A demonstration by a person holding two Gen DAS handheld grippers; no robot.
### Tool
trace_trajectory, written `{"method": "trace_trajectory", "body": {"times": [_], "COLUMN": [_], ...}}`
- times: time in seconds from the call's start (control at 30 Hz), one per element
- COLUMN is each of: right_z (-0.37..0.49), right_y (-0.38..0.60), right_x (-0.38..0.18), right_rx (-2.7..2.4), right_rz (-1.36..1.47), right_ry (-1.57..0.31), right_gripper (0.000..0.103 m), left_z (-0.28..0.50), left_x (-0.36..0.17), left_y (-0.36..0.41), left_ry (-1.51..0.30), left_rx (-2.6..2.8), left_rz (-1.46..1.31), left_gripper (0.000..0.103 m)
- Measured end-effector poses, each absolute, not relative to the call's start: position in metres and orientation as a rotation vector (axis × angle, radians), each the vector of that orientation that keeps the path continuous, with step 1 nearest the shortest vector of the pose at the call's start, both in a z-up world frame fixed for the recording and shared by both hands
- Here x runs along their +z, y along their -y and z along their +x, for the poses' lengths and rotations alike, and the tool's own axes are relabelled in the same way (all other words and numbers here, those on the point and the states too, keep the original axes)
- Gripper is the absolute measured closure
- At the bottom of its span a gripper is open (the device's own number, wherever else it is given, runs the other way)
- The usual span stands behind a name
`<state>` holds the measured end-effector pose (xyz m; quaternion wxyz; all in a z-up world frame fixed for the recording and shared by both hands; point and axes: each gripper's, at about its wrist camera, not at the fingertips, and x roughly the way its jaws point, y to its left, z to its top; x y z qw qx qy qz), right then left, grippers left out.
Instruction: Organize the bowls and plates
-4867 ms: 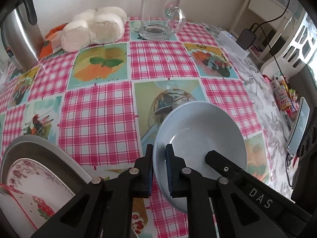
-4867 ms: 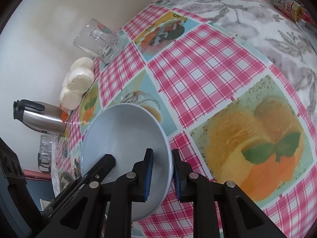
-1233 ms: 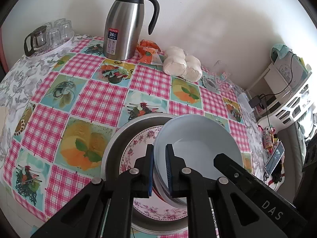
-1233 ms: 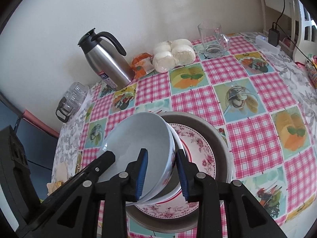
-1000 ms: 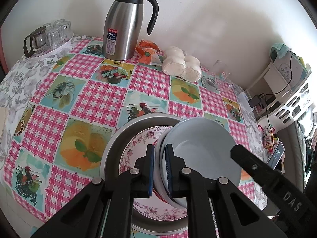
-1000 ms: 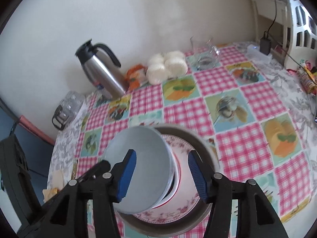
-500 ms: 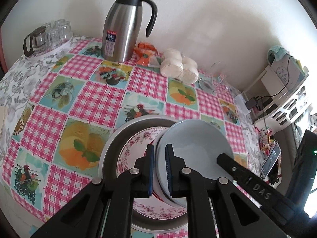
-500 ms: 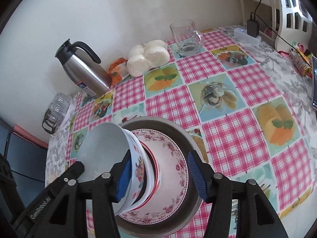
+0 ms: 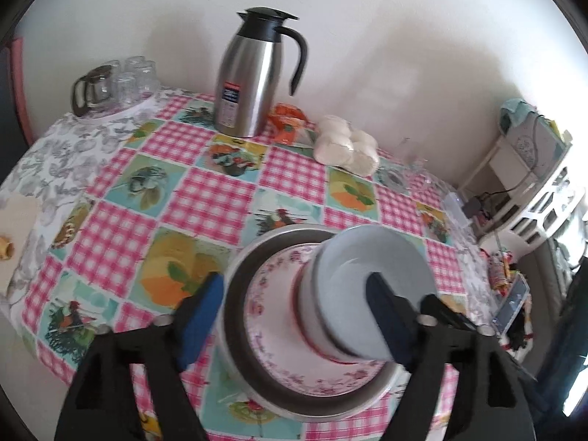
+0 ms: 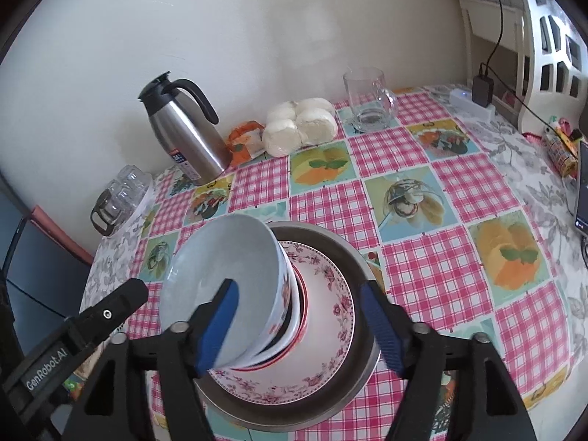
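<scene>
My left gripper (image 9: 294, 307), which a moment ago pinched the rim of the pale blue bowl (image 9: 371, 286), is opening its jaws; the pads stand wide of the rim on either side and press nothing. My right gripper (image 10: 299, 321), already parted half a second back, is opening further, with one pad over the bowl's hollow and the other out over the floral plate (image 10: 330, 316), neither touching. So the bowl is released: it sits nested on top of the other bowls (image 10: 284, 316), which stand on the floral plate inside the metal pan (image 10: 352, 253) on the checked tablecloth (image 10: 422, 268). The bowl's edge is smeared in my left view, so I'd say it may not be quite settled. As I judge it, this stacking step is done and both my hands are free to draw back
</scene>
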<state>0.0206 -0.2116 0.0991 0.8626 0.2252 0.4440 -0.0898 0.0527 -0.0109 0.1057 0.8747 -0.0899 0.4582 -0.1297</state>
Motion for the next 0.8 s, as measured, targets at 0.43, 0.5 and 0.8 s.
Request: {"method": "trace_trajectory", "body": {"times": [0.43, 0.5, 0.8], "right_z": [-0.023, -0.029, -0.049], "right_y": [0.202, 0.2, 0.187], "right_x": [0.103, 0.1, 0.078], "right_rx": [-0.184, -0.184, -0.205], "right_rz": [0.398, 0.385, 0.312], "right_ry": [-0.85, -0.854, -0.908], "right_gripper": [0.001, 0.0, 0.0], "left_z": [0.023, 0.017, -0.006], "left_x": [0.079, 0.074, 0.06], "left_y": [-0.017, -0.02, -0.016], "left_ry": [-0.961, -0.964, -0.984], "left_rx": [-0.188, -0.178, -0.168], "left_rz": [-0.139, -0.123, -0.026], "left_gripper": [0.009, 0.003, 0.003]}}
